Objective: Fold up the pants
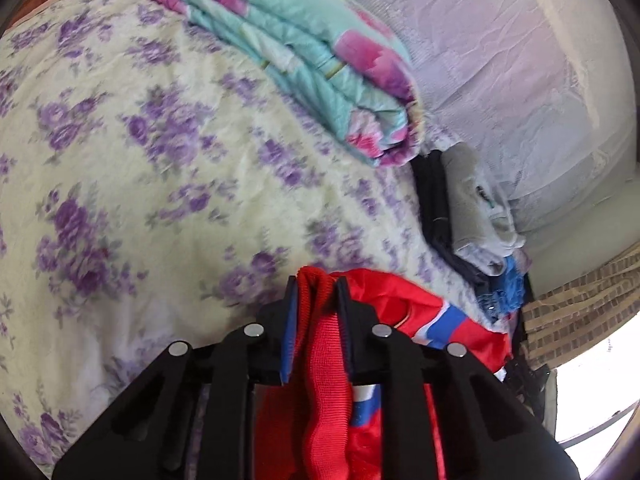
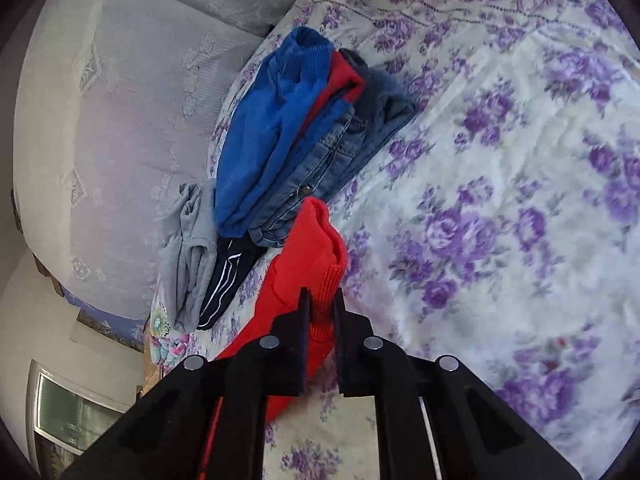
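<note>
The red pants (image 1: 400, 312) have a ribbed red band and a blue and white stripe. My left gripper (image 1: 317, 284) is shut on the ribbed band, and the red cloth hangs down between the fingers. In the right wrist view my right gripper (image 2: 321, 300) is shut on another ribbed red end of the pants (image 2: 312, 248), which rises above the fingertips. Both grippers hold the pants above the floral bed sheet (image 1: 120, 160).
A folded turquoise and pink quilt (image 1: 304, 52) lies at the back of the bed. A pile of folded clothes, blue (image 2: 272, 120), denim, grey (image 2: 192, 248) and dark, lies by the lilac lace-covered pillows (image 2: 120, 120). The floral sheet (image 2: 500, 200) spreads to the right.
</note>
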{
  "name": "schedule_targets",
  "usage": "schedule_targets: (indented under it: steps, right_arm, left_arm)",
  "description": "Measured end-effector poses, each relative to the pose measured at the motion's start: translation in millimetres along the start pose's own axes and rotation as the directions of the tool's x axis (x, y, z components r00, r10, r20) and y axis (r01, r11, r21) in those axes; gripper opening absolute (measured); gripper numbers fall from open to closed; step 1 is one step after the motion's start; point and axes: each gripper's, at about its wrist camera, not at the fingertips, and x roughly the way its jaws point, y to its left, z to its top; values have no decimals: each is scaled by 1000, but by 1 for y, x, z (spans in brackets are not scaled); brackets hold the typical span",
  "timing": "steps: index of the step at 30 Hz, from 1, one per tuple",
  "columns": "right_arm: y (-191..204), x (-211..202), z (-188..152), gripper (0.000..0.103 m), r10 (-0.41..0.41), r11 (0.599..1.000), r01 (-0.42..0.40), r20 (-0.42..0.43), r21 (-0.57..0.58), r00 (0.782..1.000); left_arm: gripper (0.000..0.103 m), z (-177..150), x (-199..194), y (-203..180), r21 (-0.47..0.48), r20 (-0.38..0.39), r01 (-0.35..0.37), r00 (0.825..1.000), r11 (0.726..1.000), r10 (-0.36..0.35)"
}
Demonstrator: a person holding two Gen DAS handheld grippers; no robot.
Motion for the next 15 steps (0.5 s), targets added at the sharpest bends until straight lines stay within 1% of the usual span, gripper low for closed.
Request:
schedule_targets:
  steps: [1, 2, 3, 4, 5, 6, 7, 8, 9, 11, 12, 13, 14, 15]
  right_arm:
    - [-3, -1, 0, 11, -29, 999, 29, -24, -23, 999]
    - [-9, 5, -1, 11, -76, 996, 72, -83, -54, 994]
    - [-16, 9, -4, 14, -115, 992, 109, -126, -59, 985]
    - [-24, 10, -5, 15, -119, 993, 115, -145, -34, 982]
    - [-30, 4, -4, 16, -83, 996, 85, -138, 4, 987]
    - [-31, -4, -1, 20, -71, 997, 74, -114, 24, 991]
    - [-30, -13, 3, 23, -76, 997, 79, -80, 27, 994]
    - [-28, -23, 8, 24, -80, 997, 81, -40, 20, 996]
    - [-26, -31, 12, 26, -75, 997, 75, -16, 12, 997]
    - [-20, -39, 20, 29, -71, 997, 71, 3, 2, 997]
    - [-19, -40, 23, 36, -66, 998, 66, 6, -1, 998]
    - [-18, -41, 25, 43, -62, 998, 62, 8, -5, 998]
    - [-14, -39, 26, 45, -61, 998, 61, 11, -8, 998]
    - [-12, -35, 28, 47, -58, 998, 58, 12, -7, 998]
  left_arm:
    - [17, 0, 3, -2, 8, -4, -4, 1000, 1000, 4]
    - [17, -1, 11, -2, 15, -17, -29, 999, 999, 29]
    - [17, -2, 18, 1, 11, -30, -42, 999, 999, 43]
    - [18, -3, 23, 6, -10, -44, -45, 998, 999, 45]
    - [18, -3, 25, 11, -31, -48, -34, 998, 999, 32]
    - [19, -2, 23, 17, -60, -51, -2, 999, 998, -1]
    - [19, -1, 20, 19, -72, -53, 16, 998, 997, -20]
    - [20, 0, 17, 19, -69, -53, 20, 998, 997, -24]
    - [20, 1, 14, 16, -52, -52, 13, 999, 999, -16]
    - [21, 3, 12, 8, -6, -49, -21, 999, 1000, 20]
    - [23, 3, 12, 6, 7, -50, -27, 998, 1000, 27]
    - [30, 4, 13, 5, 12, -49, -29, 998, 1000, 29]
    - [40, 4, 15, 3, 14, -45, -32, 998, 999, 33]
    - [44, 5, 16, 3, 13, -41, -34, 999, 999, 35]
